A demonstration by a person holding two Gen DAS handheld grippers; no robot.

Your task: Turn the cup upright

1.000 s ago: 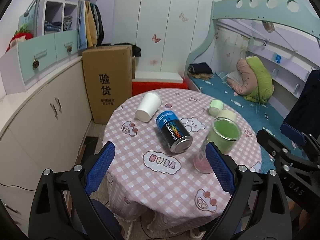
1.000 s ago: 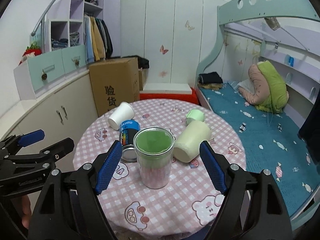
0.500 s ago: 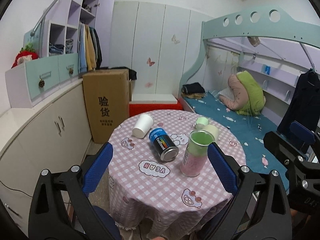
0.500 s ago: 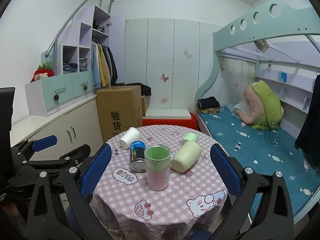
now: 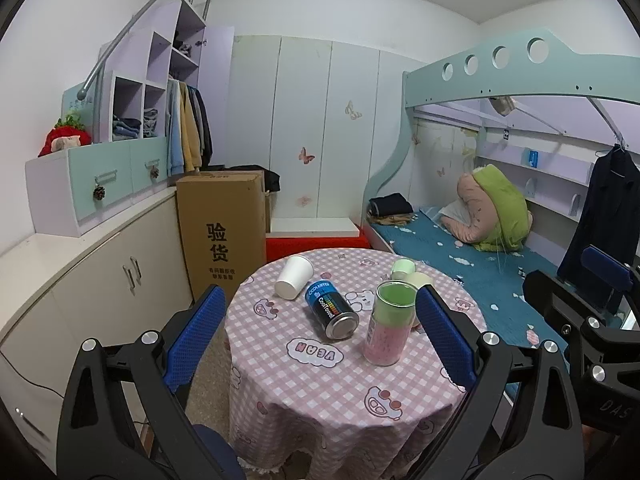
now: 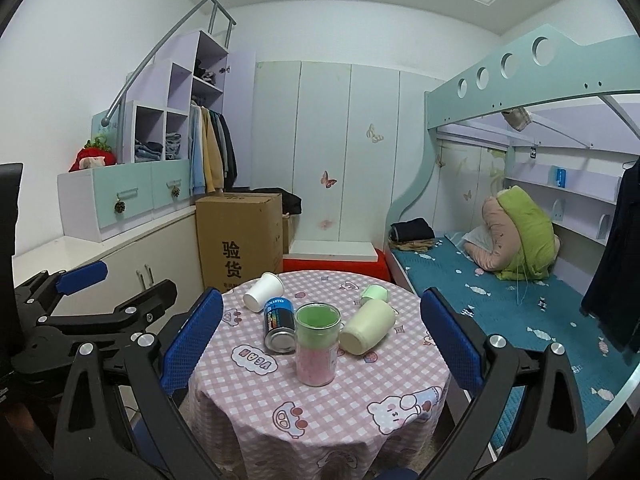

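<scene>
Cups lie tipped on the round table (image 6: 280, 408) beyond both spread, empty grippers: white paper cup (image 5: 294, 282), cream cup (image 6: 368, 327). An upright pink-green tumbler (image 6: 317, 344) stands between the right gripper's (image 6: 320, 342) jaws; reaching past could topple it.

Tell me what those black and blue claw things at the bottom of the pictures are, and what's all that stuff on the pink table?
Those are two grabbing tools that a person holds, one in each hand. Each tool carries a camera looking out along its two blue-padded fingers, so you get one picture per hand. The left gripper and the right gripper are both open and hold nothing.

On the round table stands a tall glass cup, upright, green and pink inside. Lying on their sides are a white paper cup, a dark can, a cream cup and a small green cup.

Behind the table you see a cardboard box and a bunk bed.
</scene>
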